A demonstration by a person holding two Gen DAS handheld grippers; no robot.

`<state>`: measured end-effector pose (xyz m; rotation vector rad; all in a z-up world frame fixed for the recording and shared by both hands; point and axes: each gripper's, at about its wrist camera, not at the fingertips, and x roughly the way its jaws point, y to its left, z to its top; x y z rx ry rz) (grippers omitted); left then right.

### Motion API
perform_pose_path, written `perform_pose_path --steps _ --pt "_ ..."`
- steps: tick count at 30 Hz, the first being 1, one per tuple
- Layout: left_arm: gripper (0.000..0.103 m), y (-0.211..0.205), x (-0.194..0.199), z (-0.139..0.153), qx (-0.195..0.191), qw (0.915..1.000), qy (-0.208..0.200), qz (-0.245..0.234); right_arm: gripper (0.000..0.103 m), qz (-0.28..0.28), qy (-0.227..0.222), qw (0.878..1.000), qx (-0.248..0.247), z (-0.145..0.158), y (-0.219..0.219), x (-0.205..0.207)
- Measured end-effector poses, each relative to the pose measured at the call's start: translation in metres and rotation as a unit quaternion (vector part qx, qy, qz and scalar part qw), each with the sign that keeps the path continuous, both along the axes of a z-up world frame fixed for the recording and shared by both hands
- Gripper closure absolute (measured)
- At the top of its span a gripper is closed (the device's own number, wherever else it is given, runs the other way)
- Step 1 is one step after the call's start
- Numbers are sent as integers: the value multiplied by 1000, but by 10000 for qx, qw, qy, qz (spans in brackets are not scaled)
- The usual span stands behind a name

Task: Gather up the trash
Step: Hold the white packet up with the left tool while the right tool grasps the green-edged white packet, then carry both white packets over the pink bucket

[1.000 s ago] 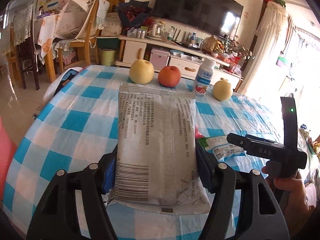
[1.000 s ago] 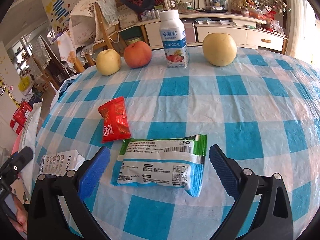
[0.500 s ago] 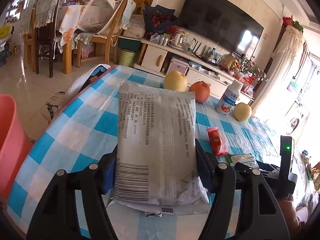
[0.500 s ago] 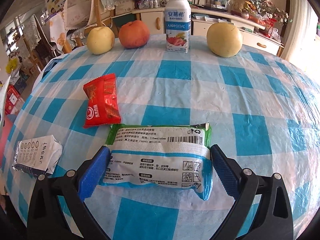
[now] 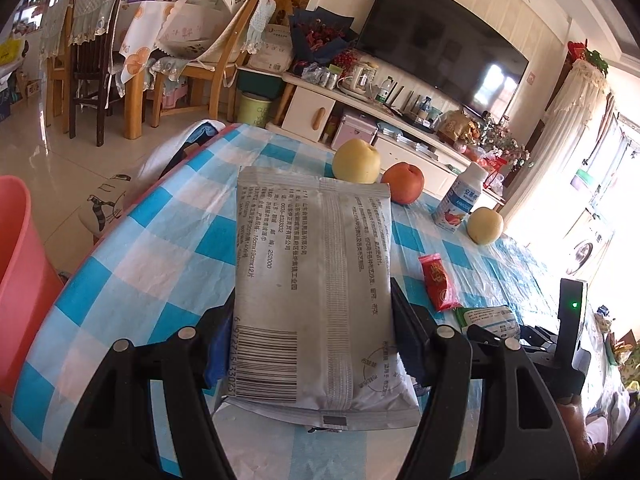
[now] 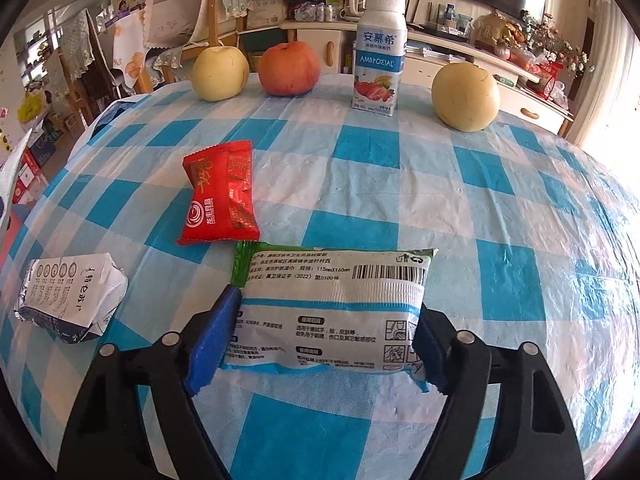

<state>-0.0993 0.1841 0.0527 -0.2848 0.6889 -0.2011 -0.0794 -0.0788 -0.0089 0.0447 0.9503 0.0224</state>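
Note:
My left gripper is shut on a silver-grey printed packet, held by its sides above the checked table. My right gripper is low over the table and its jaws are closing. The blue pads touch both ends of a white, blue and green wipes packet that lies flat. A red snack wrapper lies just beyond it to the left. A crumpled white wrapper sits near the table's left edge.
Two yellow pears, a red apple and a yoghurt bottle stand along the far edge. A pink bucket is on the floor left of the table. Chairs and a TV cabinet lie beyond.
The right gripper sank around the wipes packet and its wide jaws narrowed onto the ends. The left gripper carried the silver packet leftward, bringing the pink bucket into view.

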Motion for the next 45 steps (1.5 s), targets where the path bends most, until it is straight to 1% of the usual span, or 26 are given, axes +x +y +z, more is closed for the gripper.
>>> perform_pose_path --steps 8,16,20,25,30,34,38,42,45 --pt "35 4 -5 2 44 9999 -124 -21 30 -113 -194 9997 -35 6 0 -10" --pt "35 19 -11 6 -100 9996 -241 92 30 -165 -360 9991 177 16 11 -25" --pt "35 33 -17 11 -140 9989 -355 273 30 -165 -522 9981 291 30 22 -31" --pt "35 53 -25 18 -148 9969 -536 550 30 -85 -702 9959 563 51 44 -36" --pt "35 78 -32 24 -298 9933 -669 896 30 271 -785 9926 891 71 85 -33" --pt "35 103 -38 26 -489 9878 -716 1297 30 722 -831 9877 1109 88 131 -28" --pt "35 131 -43 25 -692 9790 -707 1784 30 1217 -900 9797 1312 106 183 -25" --pt "35 161 -52 23 -842 9653 -711 2368 30 1796 -929 9685 1452 123 242 -20" --pt "35 185 -61 20 -852 9511 -683 2888 30 2209 -934 9594 1484 133 286 -16"
